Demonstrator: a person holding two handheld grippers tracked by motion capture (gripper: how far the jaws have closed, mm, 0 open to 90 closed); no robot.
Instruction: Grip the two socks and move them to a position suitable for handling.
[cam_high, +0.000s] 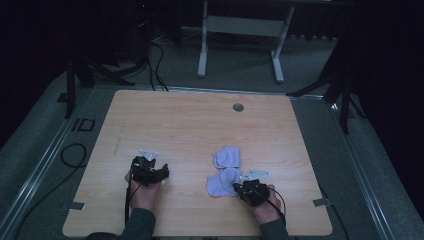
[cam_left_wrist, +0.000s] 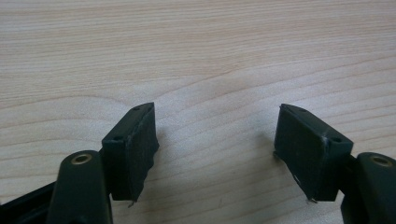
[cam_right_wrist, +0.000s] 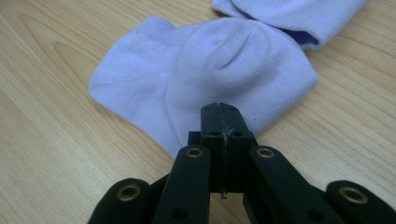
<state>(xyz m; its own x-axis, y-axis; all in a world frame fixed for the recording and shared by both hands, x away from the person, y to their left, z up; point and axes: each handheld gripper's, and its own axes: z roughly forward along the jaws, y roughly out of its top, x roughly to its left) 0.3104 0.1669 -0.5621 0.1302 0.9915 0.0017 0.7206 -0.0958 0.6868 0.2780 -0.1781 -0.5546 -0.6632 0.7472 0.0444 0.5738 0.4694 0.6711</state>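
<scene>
Two pale lilac socks lie on the wooden table (cam_high: 190, 125). The nearer sock (cam_high: 220, 182) (cam_right_wrist: 210, 60) is folded over on itself, and the farther sock (cam_high: 227, 157) (cam_right_wrist: 299, 14) touches its far side. My right gripper (cam_high: 237, 189) (cam_right_wrist: 219, 107) is shut, its tips resting at the nearer sock's near edge; I see no fabric between the pads. My left gripper (cam_high: 159, 172) (cam_left_wrist: 217, 114) stands open low over bare wood at the table's front left, with nothing between its jaws.
A round grey cable hole (cam_high: 238, 107) sits near the table's far edge. A white table frame (cam_high: 240, 30) stands on the floor behind. Black tripod legs (cam_high: 340, 90) and cables (cam_high: 155, 65) flank the table.
</scene>
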